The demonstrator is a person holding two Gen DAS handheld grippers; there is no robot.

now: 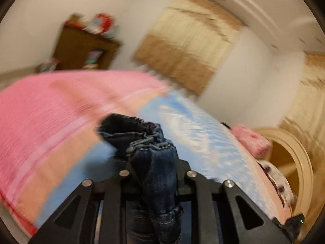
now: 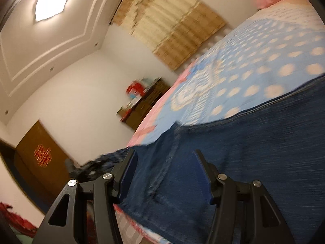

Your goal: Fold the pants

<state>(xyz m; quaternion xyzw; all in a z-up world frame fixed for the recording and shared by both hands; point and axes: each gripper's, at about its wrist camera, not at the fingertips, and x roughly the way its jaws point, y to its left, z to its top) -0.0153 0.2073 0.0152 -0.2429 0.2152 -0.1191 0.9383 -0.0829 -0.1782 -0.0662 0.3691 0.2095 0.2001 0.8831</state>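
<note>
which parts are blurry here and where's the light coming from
Left wrist view: the room, curtain and bedspread are motion-smeared, while the jeans clamped in the left gripper stay fairly sharp. Right wrist view: a blown-out ceiling light, streaked jeans, and the open right gripper crisp.

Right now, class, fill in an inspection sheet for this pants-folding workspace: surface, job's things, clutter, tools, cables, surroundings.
Surface: bed, blue dotted cover, pink at one side.
Job's things: jeans spread on bed; one bunched end lifted.
Clutter: pink pillow at the bed's edge.
Tools: left tool shut on jeans; right tool open over jeans.
Cables: nothing seen.
Surroundings: curtain, brown cabinet, ceiling light; views blurred.
</note>
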